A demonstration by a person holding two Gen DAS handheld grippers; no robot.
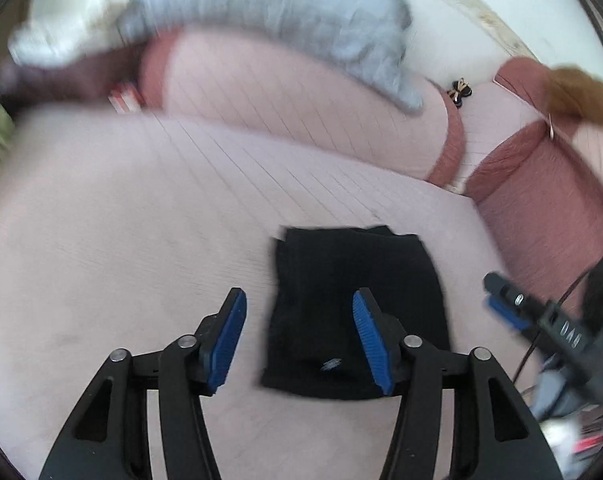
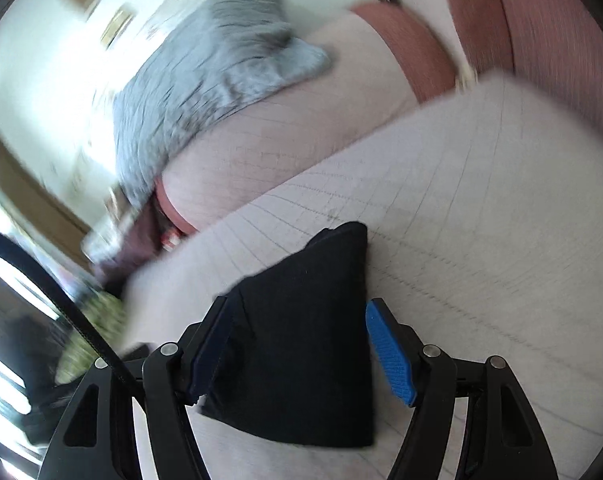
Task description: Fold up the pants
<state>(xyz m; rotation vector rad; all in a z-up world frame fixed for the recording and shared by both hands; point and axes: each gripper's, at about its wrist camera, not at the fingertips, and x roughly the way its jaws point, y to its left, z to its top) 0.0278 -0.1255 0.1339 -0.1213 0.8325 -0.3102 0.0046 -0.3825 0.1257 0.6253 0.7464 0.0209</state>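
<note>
The black pants lie folded into a small rectangle on the pink quilted sofa seat. My left gripper is open above the seat, its right finger over the pants' left part, holding nothing. My right gripper shows at the right edge of the left wrist view. In the right wrist view the pants lie between and below the wide-open right gripper, which grips nothing. Both views are blurred by motion.
A grey blanket lies over the sofa backrest. A darker pink armrest rises to the right. A small black-and-gold object sits on the backrest top. A cable crosses the right wrist view's left side.
</note>
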